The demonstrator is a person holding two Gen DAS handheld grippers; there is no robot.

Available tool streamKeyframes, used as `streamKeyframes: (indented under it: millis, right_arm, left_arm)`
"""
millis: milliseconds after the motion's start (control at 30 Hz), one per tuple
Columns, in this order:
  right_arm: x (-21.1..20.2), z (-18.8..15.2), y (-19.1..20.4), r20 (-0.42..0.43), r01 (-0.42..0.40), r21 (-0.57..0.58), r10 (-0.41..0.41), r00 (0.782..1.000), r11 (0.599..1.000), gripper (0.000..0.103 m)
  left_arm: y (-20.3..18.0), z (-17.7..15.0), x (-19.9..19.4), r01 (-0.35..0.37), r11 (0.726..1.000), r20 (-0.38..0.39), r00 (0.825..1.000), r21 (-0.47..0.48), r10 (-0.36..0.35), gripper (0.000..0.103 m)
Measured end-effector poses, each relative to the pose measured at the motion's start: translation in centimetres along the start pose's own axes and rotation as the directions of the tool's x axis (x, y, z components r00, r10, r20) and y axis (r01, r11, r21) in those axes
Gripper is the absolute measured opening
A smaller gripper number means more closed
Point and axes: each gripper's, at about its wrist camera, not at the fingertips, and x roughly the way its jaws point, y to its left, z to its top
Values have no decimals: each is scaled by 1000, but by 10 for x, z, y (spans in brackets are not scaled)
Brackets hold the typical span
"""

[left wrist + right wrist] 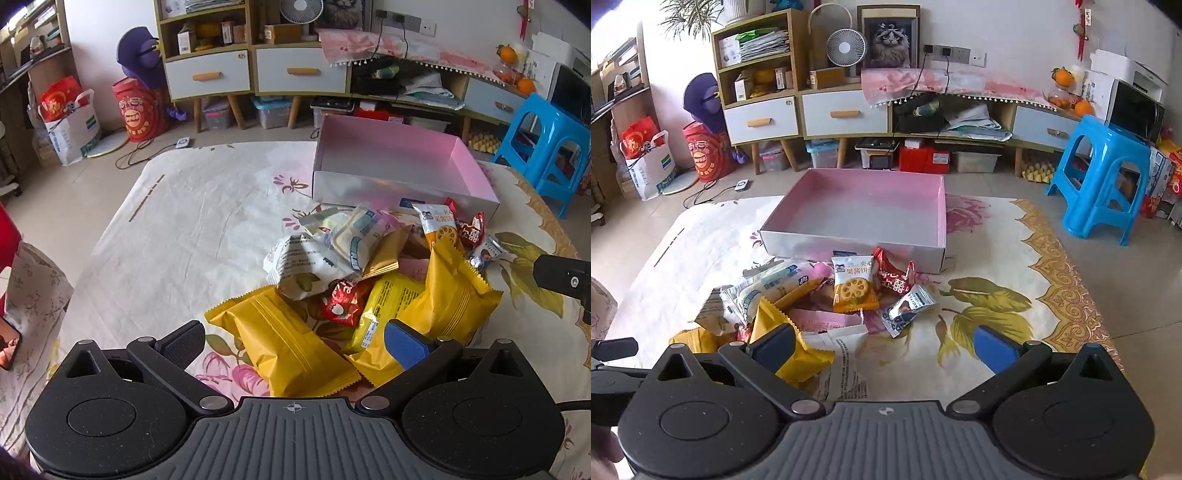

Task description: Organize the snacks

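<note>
A heap of snack packets (373,273) lies on a flowered cloth, just in front of a shallow pink box (399,162) that holds nothing. My left gripper (295,339) hovers wide open over the near side of the heap, above a yellow packet (291,347) that lies between its fingers untouched. In the right wrist view the same heap (812,306) sits left of centre before the pink box (857,210). My right gripper (886,347) is open, nothing gripped; a white packet (846,358) lies below it and its left finger overlaps a yellow packet (801,354).
The flowered cloth (192,221) covers a low surface on a tiled floor. A blue plastic stool (1104,177) stands at the right. Cabinets with drawers (820,110), a fan and storage bins line the far wall. Red bags (140,110) stand at the left.
</note>
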Motion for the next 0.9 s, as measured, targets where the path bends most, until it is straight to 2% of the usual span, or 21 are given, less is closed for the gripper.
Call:
streamKeyframes:
  millis: [600, 800, 900]
  right_arm:
    - [2, -1, 2, 3, 1, -17, -1, 1000, 1000, 95]
    - [9, -2, 1, -36, 5, -32, -6, 999, 999, 95]
    - [7, -3, 1, -12, -3, -22, 3, 1000, 1000, 95]
  left_arm:
    - [0, 3, -2, 4, 1000, -1, 1000, -4, -4, 103]
    - [1, 2, -2, 4, 1000, 0, 1000, -5, -4, 103]
    - [1, 2, -1, 4, 1000, -1, 1000, -5, -4, 103]
